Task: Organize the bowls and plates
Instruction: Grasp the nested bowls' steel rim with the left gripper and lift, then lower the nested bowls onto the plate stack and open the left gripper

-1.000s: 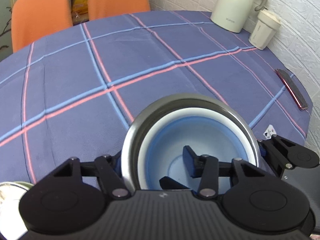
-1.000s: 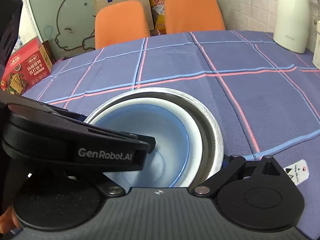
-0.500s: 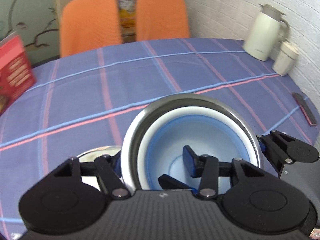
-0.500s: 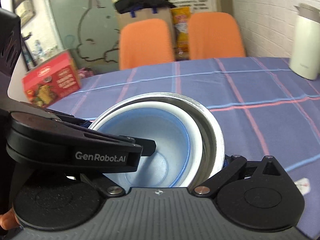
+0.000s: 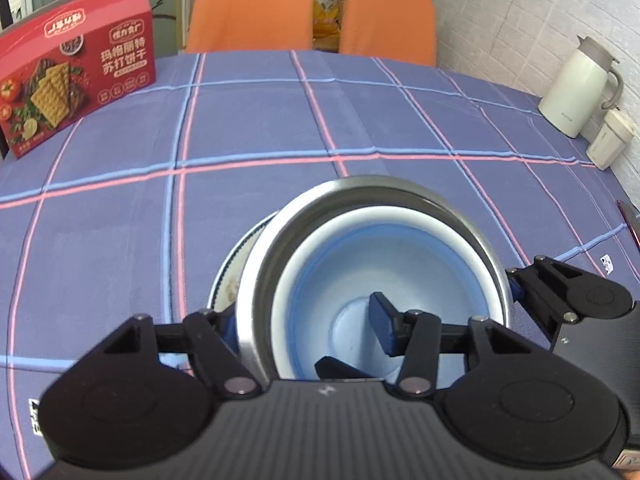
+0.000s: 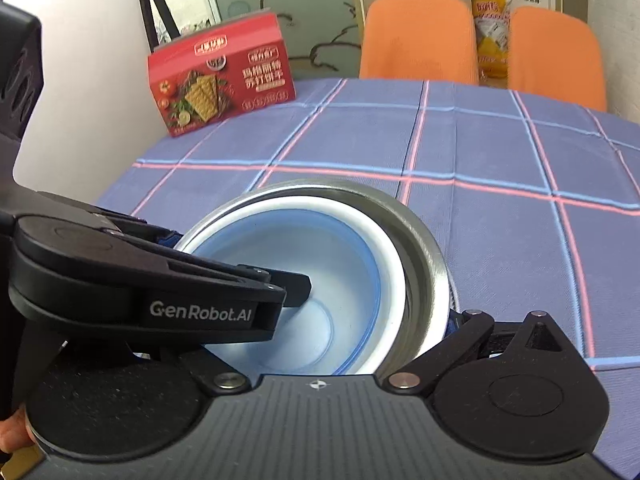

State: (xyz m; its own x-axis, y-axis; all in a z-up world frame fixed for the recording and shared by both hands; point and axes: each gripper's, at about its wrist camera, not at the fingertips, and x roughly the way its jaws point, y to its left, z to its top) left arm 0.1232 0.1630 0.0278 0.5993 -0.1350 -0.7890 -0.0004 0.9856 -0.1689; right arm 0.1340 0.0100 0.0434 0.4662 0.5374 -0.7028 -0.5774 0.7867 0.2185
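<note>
A steel bowl (image 5: 360, 194) with a white and blue bowl (image 5: 340, 280) nested inside it is held between both grippers. My left gripper (image 5: 308, 320) is shut on the stack's left rim, one finger outside, one (image 5: 382, 322) inside. My right gripper (image 6: 376, 312) is shut on the right rim; the steel bowl (image 6: 424, 248) and the blue bowl (image 6: 320, 264) fill the right wrist view. The stack hangs over a white plate (image 5: 230, 276) on the tablecloth, mostly hidden beneath it.
A red cracker box (image 5: 76, 76) stands at the table's far left. A cream kettle (image 5: 580, 88) and a small cream jar (image 5: 610, 140) stand at the far right by the wall. A phone (image 5: 630, 220) lies at the right edge. Two orange chairs (image 5: 252, 8) stand behind.
Both grippers have carried the nested bowls to the left across the table. The white plate, earlier off to the left, now lies under the stack. The cracker box has come into view.
</note>
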